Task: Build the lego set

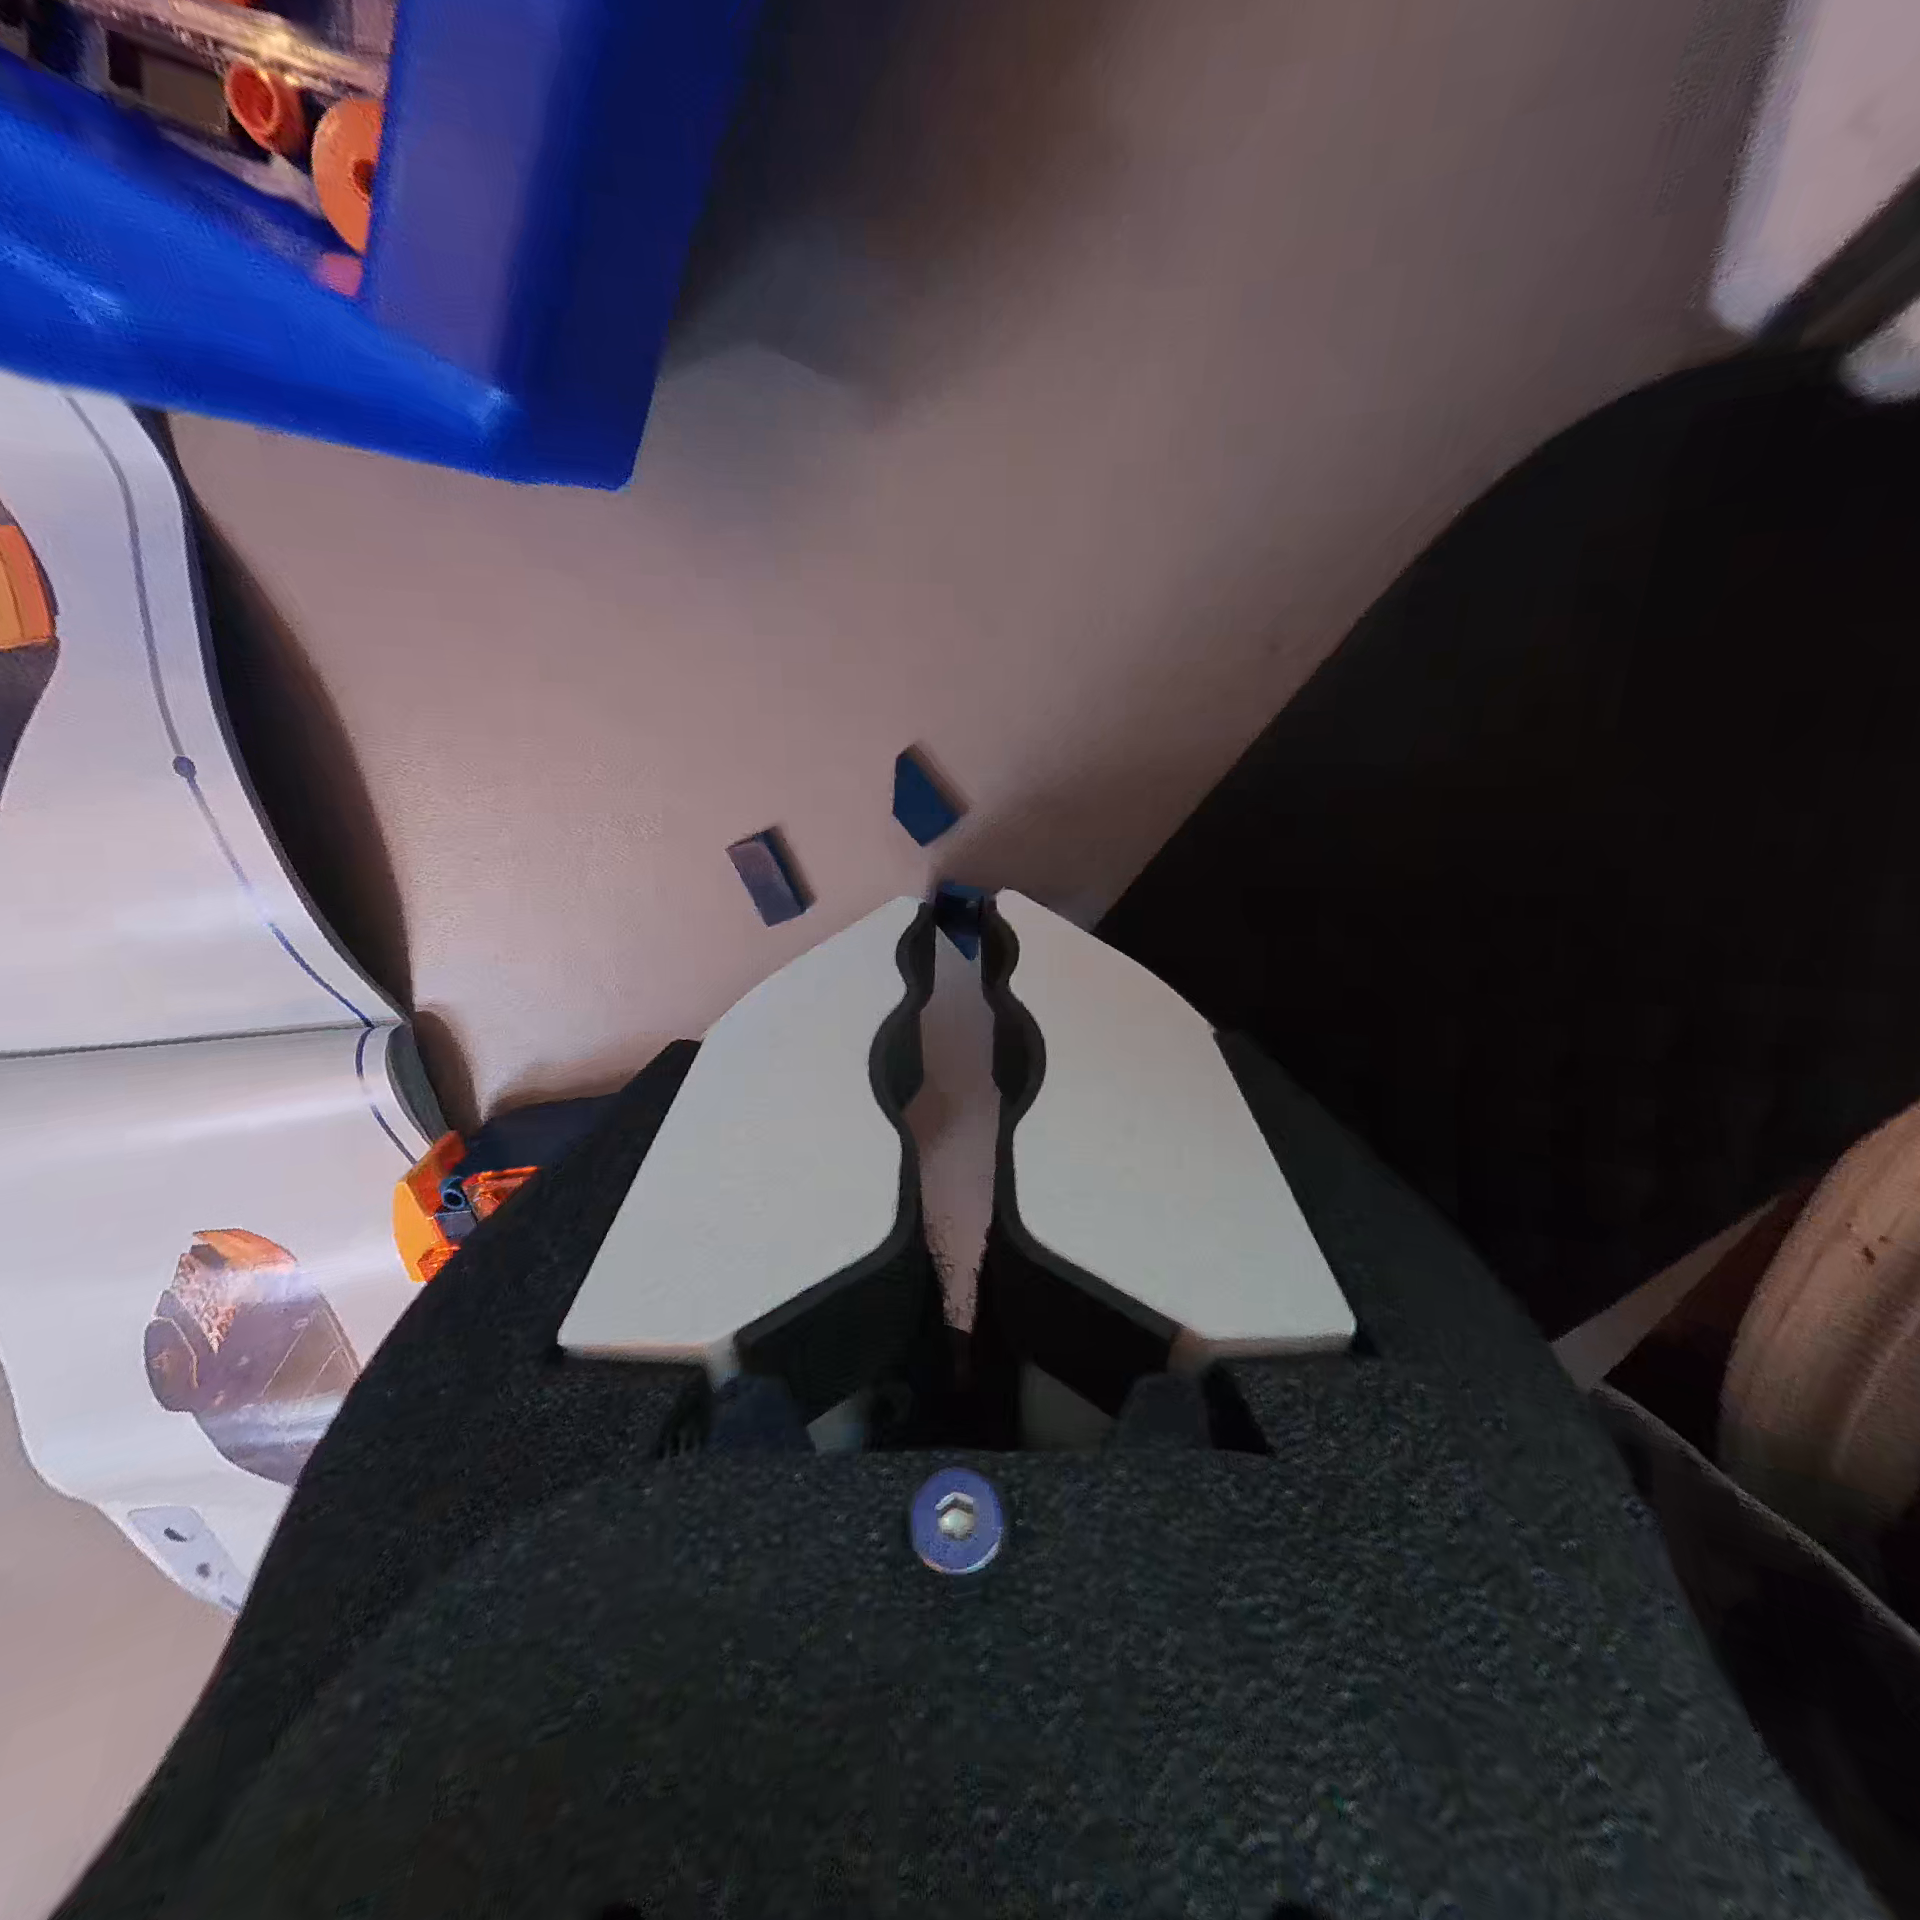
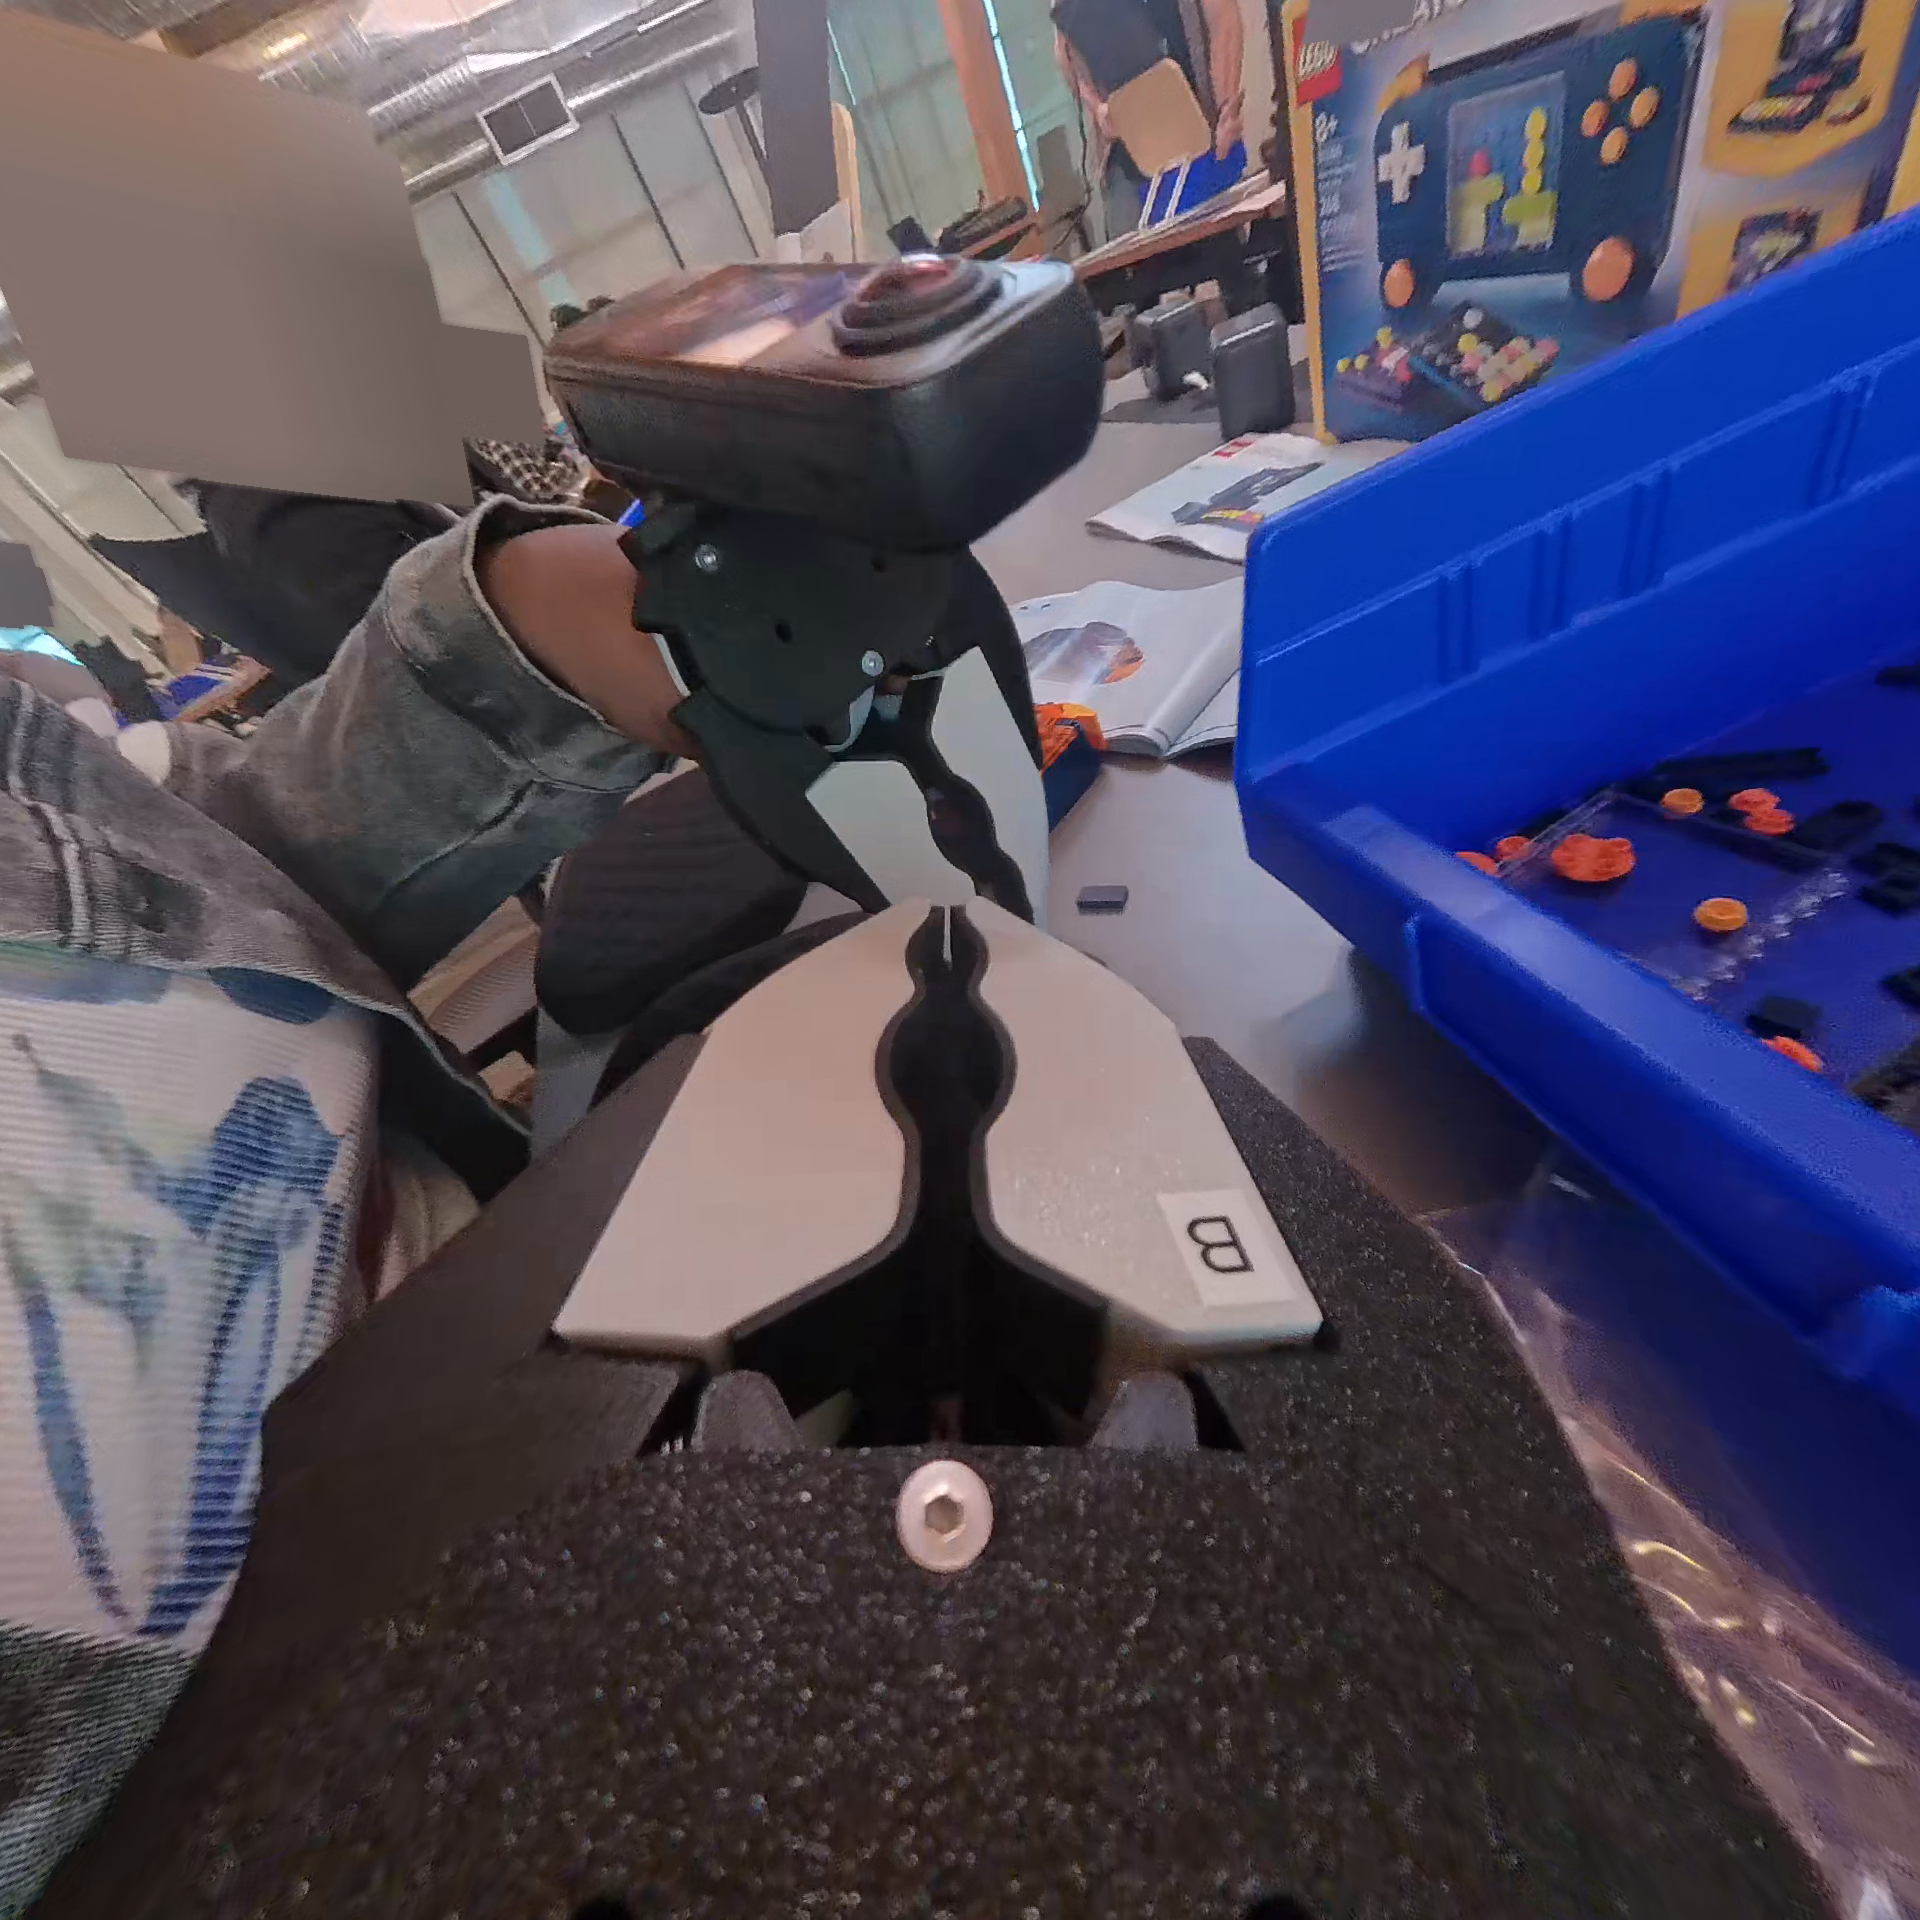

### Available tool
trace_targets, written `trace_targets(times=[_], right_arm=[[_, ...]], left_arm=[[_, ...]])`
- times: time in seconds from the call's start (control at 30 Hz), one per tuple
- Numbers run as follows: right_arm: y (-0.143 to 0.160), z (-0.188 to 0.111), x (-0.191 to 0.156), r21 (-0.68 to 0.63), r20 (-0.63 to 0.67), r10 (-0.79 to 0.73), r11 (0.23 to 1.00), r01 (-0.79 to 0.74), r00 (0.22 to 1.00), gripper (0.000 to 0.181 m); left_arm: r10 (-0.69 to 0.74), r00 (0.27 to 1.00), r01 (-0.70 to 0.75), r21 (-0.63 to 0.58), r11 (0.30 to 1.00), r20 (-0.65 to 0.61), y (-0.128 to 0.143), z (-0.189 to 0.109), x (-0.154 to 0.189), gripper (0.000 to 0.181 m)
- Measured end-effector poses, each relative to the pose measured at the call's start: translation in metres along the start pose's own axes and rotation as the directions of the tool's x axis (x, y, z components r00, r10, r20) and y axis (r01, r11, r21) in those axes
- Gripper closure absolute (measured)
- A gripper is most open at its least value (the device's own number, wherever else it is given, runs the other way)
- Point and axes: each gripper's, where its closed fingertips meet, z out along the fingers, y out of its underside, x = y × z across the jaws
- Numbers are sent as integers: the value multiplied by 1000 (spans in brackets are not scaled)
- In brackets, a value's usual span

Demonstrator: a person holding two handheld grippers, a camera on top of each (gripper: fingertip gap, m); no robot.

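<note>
My left gripper [image 1: 958, 906] is shut on a small dark blue lego piece [image 1: 962, 927] pinched at its tips, low over the tan table [image 1: 1039, 520]. Two more dark blue pieces [image 1: 769, 878] [image 1: 925, 798] lie on the table just beyond it. In the right wrist view the left gripper [image 2: 961, 883], with a camera on top, points down at the table, and one dark piece [image 2: 1103, 896] lies beside it. My right gripper [image 2: 948, 920] is shut, with nothing visible in it, right in front of the left gripper's tips.
A blue bin [image 2: 1558, 623] holding orange and black pieces stands at the right; its corner also shows in the left wrist view [image 1: 468, 312]. Open instruction booklets [image 2: 1153, 665] [image 1: 156, 935], a small orange-and-blue build [image 1: 457, 1210] [image 2: 1070, 743] and the lego box [image 2: 1507, 208] lie farther back. A black padded shape [image 1: 1558, 831] borders the table. The grippers' ends are close to 12 cm from one another.
</note>
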Motion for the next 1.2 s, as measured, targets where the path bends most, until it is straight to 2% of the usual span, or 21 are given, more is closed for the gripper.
trace_targets(times=[0.2, 0.4, 0.5, 0.6, 0.67, 0.87, 0.93, 1.07, 1.2], right_arm=[[-2, -9, -1, 69, 15, -2, 998, 1, 1000, 181], [2, -8, 2, 46, -3, -14, 999, 14, 1000, 181], [7, -6, 4, 24, -18, -25, 999, 25, 1000, 181], [16, -1, 7, -33, -38, -54, 998, 52, 998, 181], [19, 2, 5, -62, -24, -67, 996, 66, 997, 181], [26, 6, 10, -116, -70, -72, 991, 64, 995, 181], [33, 10, 14, -181, -92, -88, 981, 70, 992, 181], [61, 27, 20, -428, -73, -106, 902, 65, 992, 170], [75, 45, 20, -515, -70, -102, 856, 52, 992, 165]], left_arm=[[-24, 1000, 24, -51, 998, 12, 1, 1, -2, 171], [-33, 999, 32, -37, 999, -14, 2, -2, -1, 161], [-11, 1000, 11, 56, 998, -13, -1, -17, 1, 160], [9, 998, 2, 169, 986, -65, -5, -24, 8, 155], [-2, 996, 16, 161, 987, -86, -1, -17, 9, 147], [-27, 994, 46, 185, 982, -103, -2, -10, 6, 151], [-29, 992, 51, 188, 981, -119, -2, -9, 7, 153], [-49, 986, 81, 199, 977, -160, -3, -4, 7, 155], [-48, 983, 89, 230, 969, -179, -4, -5, 9, 158]])
